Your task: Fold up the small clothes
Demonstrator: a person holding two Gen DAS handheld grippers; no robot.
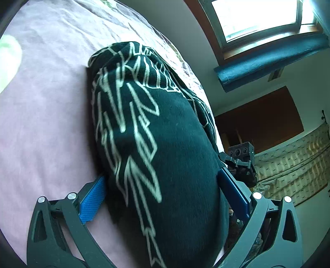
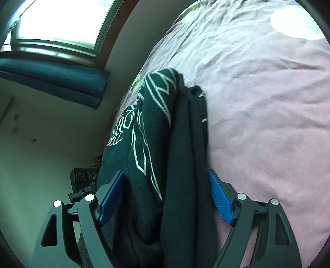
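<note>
A dark green garment (image 1: 175, 144) with pale line print lies bunched and folded on the pink bed sheet (image 1: 45, 123). In the left wrist view it bulges between the jaws of my left gripper (image 1: 163, 177). The jaws stand wide, and most of the left blue pad (image 1: 92, 200) shows bare. In the right wrist view the same garment (image 2: 181, 144) hangs in thick folds between the jaws of my right gripper (image 2: 166, 173). Those jaws have spread wide, and the pads (image 2: 220, 200) sit beside the cloth without pinching it.
The sheet (image 2: 268, 123) stretches far and to the side of the garment. Past the bed's edge are a wall, a bright window (image 1: 257, 16) and a blue rolled cushion (image 1: 268, 59). The other tool's camera block (image 1: 241, 152) shows beyond the garment. A patterned quilt (image 1: 299, 160) lies beyond.
</note>
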